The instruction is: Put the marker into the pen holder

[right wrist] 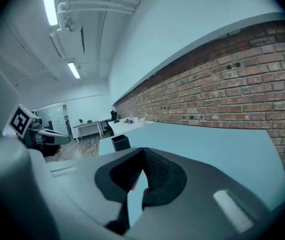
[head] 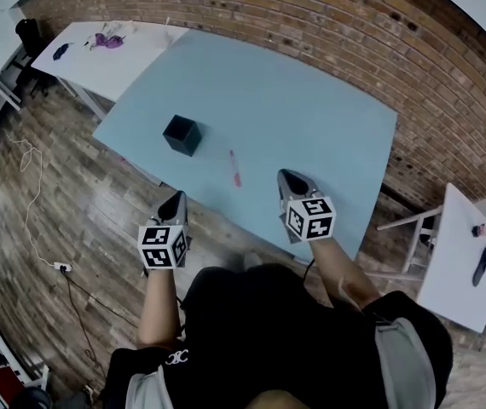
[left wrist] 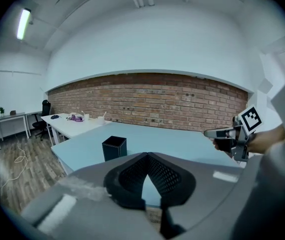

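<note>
Awaiting pickup: marker point(head: 235, 168), pink, lying flat on the pale blue surface point(head: 311, 118) near frame centre, held by nothing. Pen holder point(head: 181, 135): black, open-topped, standing up and to the left of the marker, apart from it. Task status: nothing done yet; grasp, carry and drop all remain. Left tool point(head: 177, 197): jaws together, empty, at the surface's near edge, lower left of the marker. Right tool point(head: 288, 176): jaws together, empty, right of the marker, near it, not touching.

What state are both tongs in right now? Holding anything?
Left tongs: closed, empty.
Right tongs: closed, empty; the marker lies on the table.
</note>
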Demonstrator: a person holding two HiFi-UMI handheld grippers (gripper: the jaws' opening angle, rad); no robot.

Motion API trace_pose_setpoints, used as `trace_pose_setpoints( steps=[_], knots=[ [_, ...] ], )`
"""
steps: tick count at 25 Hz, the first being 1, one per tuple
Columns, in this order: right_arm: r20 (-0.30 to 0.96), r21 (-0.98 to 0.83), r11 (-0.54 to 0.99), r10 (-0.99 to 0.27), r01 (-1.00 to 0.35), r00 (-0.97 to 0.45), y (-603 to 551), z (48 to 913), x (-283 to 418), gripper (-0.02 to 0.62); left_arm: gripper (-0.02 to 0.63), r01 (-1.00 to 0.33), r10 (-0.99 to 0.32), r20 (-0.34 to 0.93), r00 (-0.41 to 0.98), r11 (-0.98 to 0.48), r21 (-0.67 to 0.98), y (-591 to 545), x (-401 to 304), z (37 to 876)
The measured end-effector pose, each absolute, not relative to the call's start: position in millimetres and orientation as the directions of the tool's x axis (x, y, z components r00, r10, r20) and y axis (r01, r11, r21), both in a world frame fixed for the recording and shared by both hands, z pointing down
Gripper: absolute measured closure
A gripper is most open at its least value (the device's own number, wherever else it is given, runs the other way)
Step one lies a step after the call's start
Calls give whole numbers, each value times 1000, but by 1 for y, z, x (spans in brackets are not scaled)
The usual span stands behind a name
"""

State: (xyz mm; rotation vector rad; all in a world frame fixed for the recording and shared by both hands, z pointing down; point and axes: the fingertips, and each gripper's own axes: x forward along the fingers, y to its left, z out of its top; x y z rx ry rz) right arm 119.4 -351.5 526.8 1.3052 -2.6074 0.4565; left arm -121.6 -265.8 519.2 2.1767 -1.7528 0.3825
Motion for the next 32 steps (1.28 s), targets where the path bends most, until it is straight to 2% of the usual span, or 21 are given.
trace_pose_setpoints(
  steps=[7,12,17,22,32],
  knots=[
    [493,-208,591,-625,-779,-606,-368,593,73,589,603,-976,-866,450,217,-185,115,-308,-148,542],
    [573,-195,598,-573,-777,-585,-393,632,45,586,603,-975,-864,453,220,-191,110,-322,-154,542],
    [694,-168,611,-484,-774,-533,-416,678,14,527,603,-979,-861,467,201,-156,133,-317,-167,551],
    [734,-188,623,-425,-759,-530,-423,698,-16,515,603,-983,-859,481,176,-123,140,-309,-181,558],
    [813,-202,609,-333,-767,-478,-425,726,-22,476,603,-984,-850,505,154,-82,161,-297,-197,569]
  ],
)
